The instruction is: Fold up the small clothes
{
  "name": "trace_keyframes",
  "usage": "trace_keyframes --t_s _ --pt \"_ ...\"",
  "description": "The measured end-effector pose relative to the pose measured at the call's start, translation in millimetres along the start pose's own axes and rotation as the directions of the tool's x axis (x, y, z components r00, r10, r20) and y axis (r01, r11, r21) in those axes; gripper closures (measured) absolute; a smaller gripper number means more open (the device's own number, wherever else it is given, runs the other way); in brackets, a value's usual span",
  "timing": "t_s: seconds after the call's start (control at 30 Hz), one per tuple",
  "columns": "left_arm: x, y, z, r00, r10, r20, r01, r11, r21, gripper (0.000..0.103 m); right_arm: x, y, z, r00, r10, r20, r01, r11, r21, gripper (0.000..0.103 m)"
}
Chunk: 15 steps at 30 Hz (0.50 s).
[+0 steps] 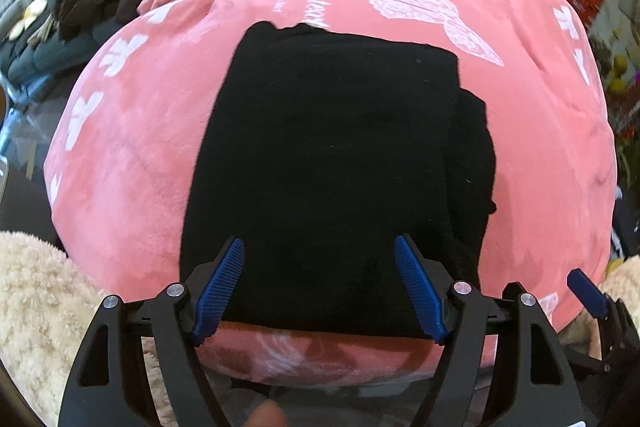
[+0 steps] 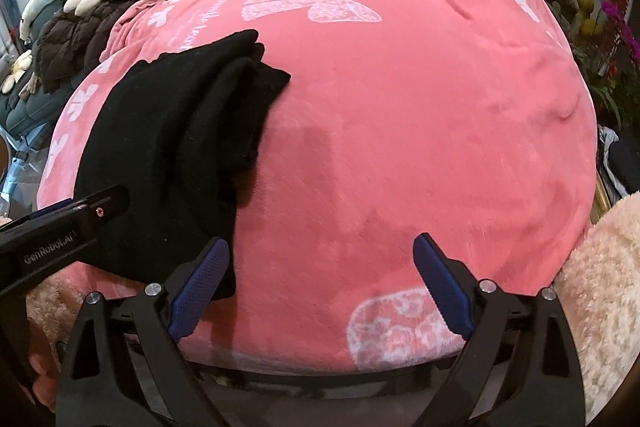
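We are working over a big pink plush blanket (image 1: 132, 155) printed with white bows, draped across a soft rounded base that acts as our surface; it is giving under anything pressed into it, so we are expecting little firm backing for a pinch. Lying on it, toward our left side, is the black garment (image 1: 320, 147), already gathered into a rough rectangle with a second layer peeking out along its right edge (image 1: 472, 155). In the right wrist view that same black garment (image 2: 168, 147) is showing stacked, slightly offset layers at its far end.

We are judging it light, limp and knitted: it will be drooping wherever it is unsupported, and the layers will be sliding against each other if we lift by one ply alone. The plush under it is probably dragging on it a little. The best hold, we think, is the near hem, biting through all layers at both corners.

The left gripper (image 1: 320, 287) is hovering over that near edge with its jaws spread wide, nothing pinched. The right gripper (image 2: 320, 283) is likewise released, standing over bare blanket, its left pad (image 2: 200, 291) just beside the garment's near right corner.
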<state>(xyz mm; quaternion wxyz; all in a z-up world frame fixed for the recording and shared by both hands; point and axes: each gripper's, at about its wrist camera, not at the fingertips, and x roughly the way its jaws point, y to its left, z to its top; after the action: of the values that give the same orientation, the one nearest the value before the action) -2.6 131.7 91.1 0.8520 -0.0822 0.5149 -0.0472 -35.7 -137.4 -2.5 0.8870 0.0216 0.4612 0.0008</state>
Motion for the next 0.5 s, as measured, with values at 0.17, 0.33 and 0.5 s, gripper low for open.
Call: trace_keyframes --t_s 0.17,0.33,0.5 --pt "5 -10 -2 0.998 0.068 -0.013 -0.067 0.996 0.054 0.030 1 2 -1 1.000 0.006 -0.005 -0.006 1.000 -0.009 0.011" --pt "8 -7 -3 0.997 0.072 -0.029 -0.070 0.996 0.046 0.027 -2 6 -2 1.000 0.013 0.006 -0.013 1.000 -0.023 0.011" --pt "12 2 -4 0.995 0.077 -0.060 -0.076 0.997 0.019 0.024 -7 12 2 0.999 0.030 0.017 -0.030 0.999 -0.038 0.010"
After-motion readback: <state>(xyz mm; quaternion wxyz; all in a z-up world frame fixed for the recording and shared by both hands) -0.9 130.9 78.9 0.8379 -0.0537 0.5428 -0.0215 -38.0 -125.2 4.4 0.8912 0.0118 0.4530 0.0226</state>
